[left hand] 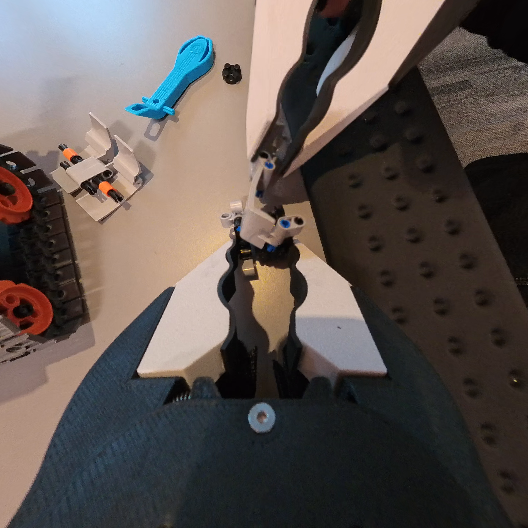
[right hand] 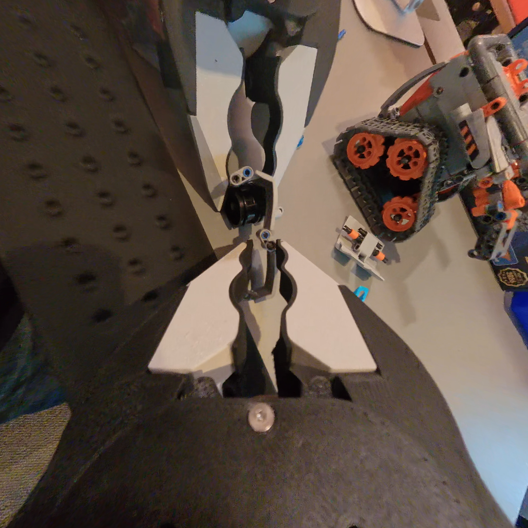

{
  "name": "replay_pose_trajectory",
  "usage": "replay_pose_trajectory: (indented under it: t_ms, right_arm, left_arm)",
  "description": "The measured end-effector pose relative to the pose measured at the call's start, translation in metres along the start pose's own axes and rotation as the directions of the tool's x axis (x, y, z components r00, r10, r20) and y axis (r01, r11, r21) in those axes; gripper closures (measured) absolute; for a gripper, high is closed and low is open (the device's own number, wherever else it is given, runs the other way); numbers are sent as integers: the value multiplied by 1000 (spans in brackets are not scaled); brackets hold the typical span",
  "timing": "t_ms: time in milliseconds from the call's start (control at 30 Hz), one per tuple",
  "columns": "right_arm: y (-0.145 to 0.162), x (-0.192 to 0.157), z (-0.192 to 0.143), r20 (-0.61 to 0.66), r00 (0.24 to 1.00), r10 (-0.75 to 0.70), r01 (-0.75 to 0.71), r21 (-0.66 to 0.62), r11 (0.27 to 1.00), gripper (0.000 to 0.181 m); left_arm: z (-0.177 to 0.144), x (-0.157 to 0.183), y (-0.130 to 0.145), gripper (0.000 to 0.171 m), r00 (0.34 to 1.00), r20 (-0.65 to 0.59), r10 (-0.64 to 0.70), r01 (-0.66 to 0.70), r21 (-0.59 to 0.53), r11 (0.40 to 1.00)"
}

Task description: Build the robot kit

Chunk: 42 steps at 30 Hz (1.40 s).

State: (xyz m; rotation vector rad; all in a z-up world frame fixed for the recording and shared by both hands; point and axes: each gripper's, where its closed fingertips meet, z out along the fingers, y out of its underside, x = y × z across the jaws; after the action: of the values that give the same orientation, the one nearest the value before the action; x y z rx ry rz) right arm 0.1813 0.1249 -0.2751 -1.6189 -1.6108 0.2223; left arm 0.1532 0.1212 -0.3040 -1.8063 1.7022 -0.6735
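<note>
Left gripper [left hand: 264, 251] is closed on the black wheel end of a small grey brick assembly [left hand: 258, 225]. Right gripper [right hand: 264, 245] is clamped on that assembly's thin grey panel. Beyond the fingers lie a tracked model [right hand: 400, 183] and blue tool [left hand: 174, 85].

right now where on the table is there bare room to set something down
Bare table lies beyond the blue tool; another patch sits near the grey panel piece. It is crowded where both grippers meet, and around the tracked vehicle.
</note>
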Motion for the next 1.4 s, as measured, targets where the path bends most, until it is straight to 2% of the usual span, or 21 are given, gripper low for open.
replay_pose_trajectory:
  t_ms: [67,200,267,433,567,667,800,900,1167,1400]
  right_arm:
    - [-1,1,2,-13,999,-30,30,-4,1000,174]
    - [-4,3,-1,-30,999,-43,43,23,999,175]
    - [-7,8,-3,-78,996,-47,50,36,998,176]
    - [-7,10,0,-107,994,-10,17,65,998,176]
    - [-9,12,0,-112,993,28,-16,105,994,176]
    - [-9,16,-2,-109,992,56,-43,124,991,176]
    - [-13,23,-9,-98,988,115,-95,193,977,176]
    - [-12,31,-13,-114,980,163,-135,220,966,176]
    - [-12,44,-18,-163,964,211,-167,249,954,177]
    - [-14,52,-21,-223,951,212,-152,259,954,177]
  left_arm:
    - [0,0,0,139,1000,-1,2,-2,-4,1000]
    - [1,0,-1,139,1000,-3,-8,8,2,1000]
    - [2,-1,-2,139,1000,-6,-13,13,2,1000]
    - [4,0,-5,133,999,-31,-29,29,10,1000]
    - [7,-2,-8,137,999,-33,-30,30,6,1000]
    - [7,1,-14,137,984,-122,-130,133,14,991]
    - [3,1,-28,137,917,-275,-290,319,64,946]
    - [0,-2,-36,137,890,-312,-333,380,106,919]
    - [-4,-13,-55,137,915,-253,-314,369,216,904]
    - [-3,-17,-63,137,942,-187,-278,319,247,915]
